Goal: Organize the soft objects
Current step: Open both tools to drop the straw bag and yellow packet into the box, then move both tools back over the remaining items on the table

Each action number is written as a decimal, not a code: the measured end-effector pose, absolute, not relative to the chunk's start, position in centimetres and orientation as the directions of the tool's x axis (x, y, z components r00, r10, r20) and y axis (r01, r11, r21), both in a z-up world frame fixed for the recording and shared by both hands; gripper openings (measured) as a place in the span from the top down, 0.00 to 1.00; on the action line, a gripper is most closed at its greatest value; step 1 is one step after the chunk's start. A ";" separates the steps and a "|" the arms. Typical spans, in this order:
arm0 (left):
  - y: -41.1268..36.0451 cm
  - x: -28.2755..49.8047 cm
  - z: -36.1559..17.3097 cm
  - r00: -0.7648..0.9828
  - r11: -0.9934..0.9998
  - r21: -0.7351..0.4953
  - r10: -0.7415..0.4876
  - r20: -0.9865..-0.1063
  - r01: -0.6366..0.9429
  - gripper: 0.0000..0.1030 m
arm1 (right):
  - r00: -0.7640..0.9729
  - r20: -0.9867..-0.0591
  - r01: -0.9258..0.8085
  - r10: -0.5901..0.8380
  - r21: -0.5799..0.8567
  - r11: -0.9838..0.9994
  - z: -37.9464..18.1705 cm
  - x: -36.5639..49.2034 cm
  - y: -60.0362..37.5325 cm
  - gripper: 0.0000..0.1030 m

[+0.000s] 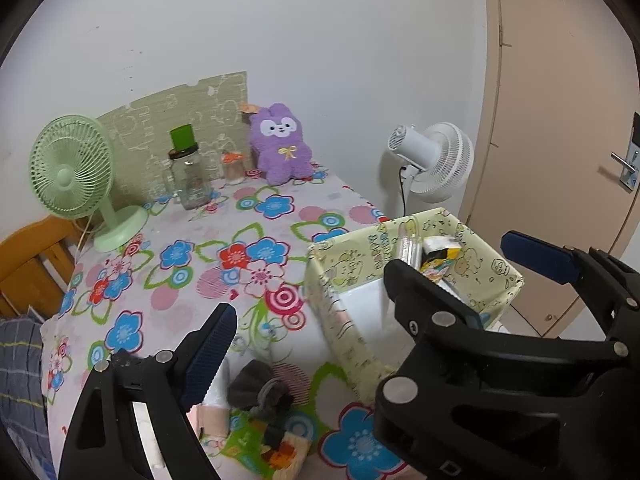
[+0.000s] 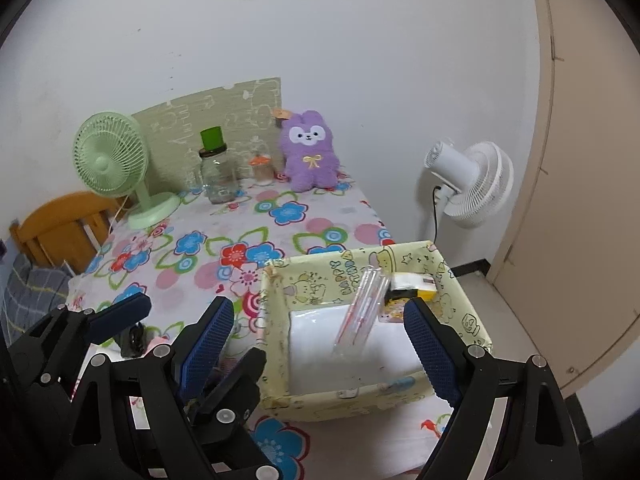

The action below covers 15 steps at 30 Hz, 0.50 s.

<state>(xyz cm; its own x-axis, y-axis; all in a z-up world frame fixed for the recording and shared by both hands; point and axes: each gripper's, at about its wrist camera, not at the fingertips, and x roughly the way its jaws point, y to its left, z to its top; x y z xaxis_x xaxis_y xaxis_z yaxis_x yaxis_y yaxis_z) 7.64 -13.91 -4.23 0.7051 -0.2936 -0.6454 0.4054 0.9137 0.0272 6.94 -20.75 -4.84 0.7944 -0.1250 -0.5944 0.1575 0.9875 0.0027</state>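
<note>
White wall (image 2: pixel 360 40), beige door (image 1: pixel 560 120) (metal handle), white standing fan (image 2: pixel 472 184), wooden chair (image 2: pixel 60 224).

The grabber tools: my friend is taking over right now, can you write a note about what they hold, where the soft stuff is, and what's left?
Left tool: open, empty.
Right tool: open, empty, over the pale yellow cartoon-print fabric box.
The box sits at the near right of the flowered tablecloth. It holds a folded white cloth, clear plastic tubes and a yellow-and-black packet.
The fuzzy purple plush bunny sits at the far end against the wall.
A small dark grey sock-like bundle lies on the table near the left tool.
Left: bunny and bundle are not in the box yet.
</note>
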 end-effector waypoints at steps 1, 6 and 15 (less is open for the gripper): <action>-13.6 7.6 -4.3 0.706 0.915 0.027 -0.291 -0.646 0.401 0.12 | 0.793 -0.595 0.157 -0.128 -0.003 0.988 -4.8 6.9 -20.4 0.14; -12.1 7.1 -4.5 0.720 0.925 0.027 -0.277 -0.636 0.380 0.12 | 0.801 -0.585 0.137 -0.128 -0.028 0.990 -4.9 6.4 -18.8 0.14; -9.2 6.1 -5.0 0.734 0.934 0.014 -0.272 -0.622 0.358 0.12 | 0.803 -0.588 0.098 -0.094 -0.025 0.995 -5.4 5.8 -16.3 0.14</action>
<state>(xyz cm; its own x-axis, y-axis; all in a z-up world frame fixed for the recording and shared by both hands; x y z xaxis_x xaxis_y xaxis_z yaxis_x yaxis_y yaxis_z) 6.05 -9.20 -4.96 0.7344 -0.2723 -0.6217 0.3581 0.9336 0.0141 5.77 -16.25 -5.37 0.8033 -0.0942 -0.5880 0.0980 0.9949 -0.0254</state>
